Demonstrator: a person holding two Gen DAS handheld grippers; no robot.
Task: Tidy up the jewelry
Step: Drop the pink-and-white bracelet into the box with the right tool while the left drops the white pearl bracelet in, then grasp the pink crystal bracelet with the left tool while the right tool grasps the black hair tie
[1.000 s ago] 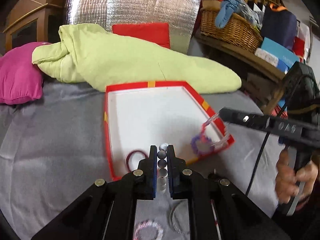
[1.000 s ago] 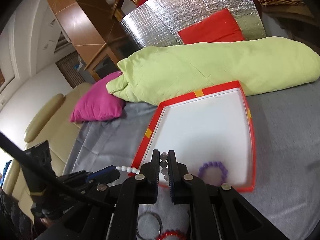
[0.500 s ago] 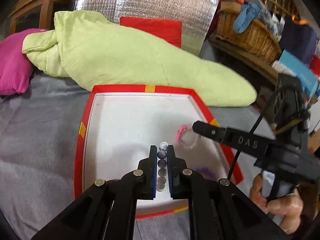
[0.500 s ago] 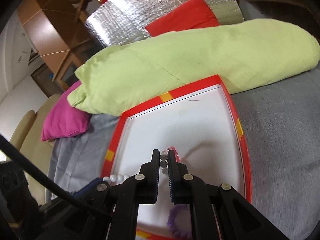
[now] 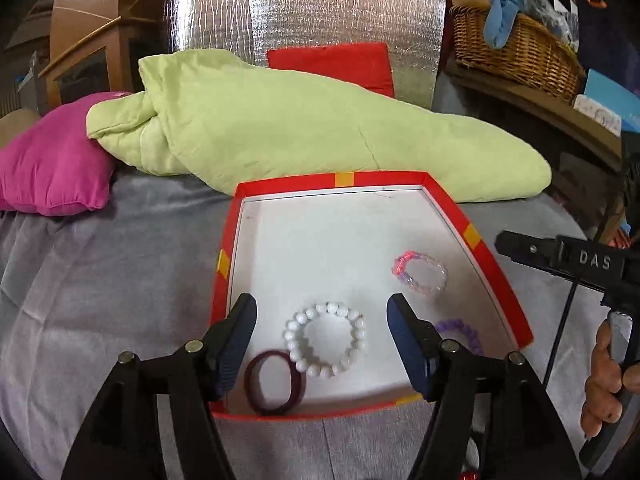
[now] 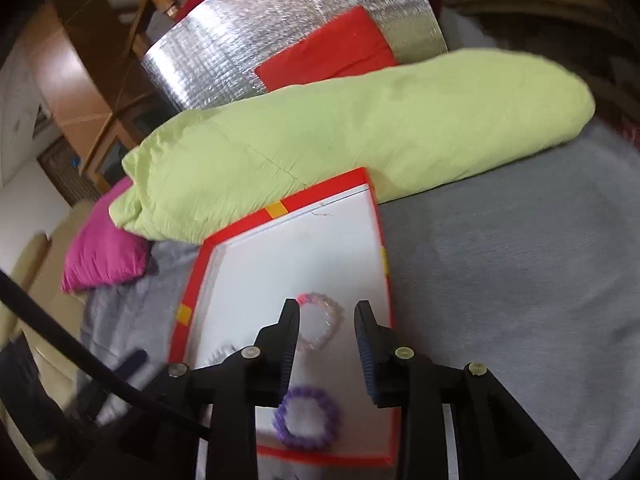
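A red-rimmed white tray point(image 5: 476, 236) lies on the grey sheet; it also shows in the right wrist view point(image 6: 276, 211). In it lie a white bead bracelet point(image 5: 326, 338), a dark red band point(image 5: 274, 384), a pink and clear bracelet point(image 5: 420, 272) and a purple bead bracelet point(image 5: 460, 330). My left gripper point(image 5: 322, 320) is open and empty just above the white bracelet. My right gripper point(image 6: 327, 318) is open and empty over the tray's right side, above the pink and clear bracelet point(image 6: 324, 322); the purple bracelet point(image 6: 308, 418) lies below it. The right gripper's body point(image 5: 568, 258) shows in the left wrist view.
A light green duvet point(image 5: 304, 128) lies right behind the tray, with a magenta cushion point(image 5: 52, 160) at its left. A silver foil panel point(image 5: 304, 8) with a red cushion point(image 5: 332, 64) stands behind. A wicker basket point(image 5: 516, 48) sits on a shelf at right.
Both grippers have opened. The left one let go of the white bead bracelet and the right one let go of the pink and clear bracelet; both now lie in the tray.
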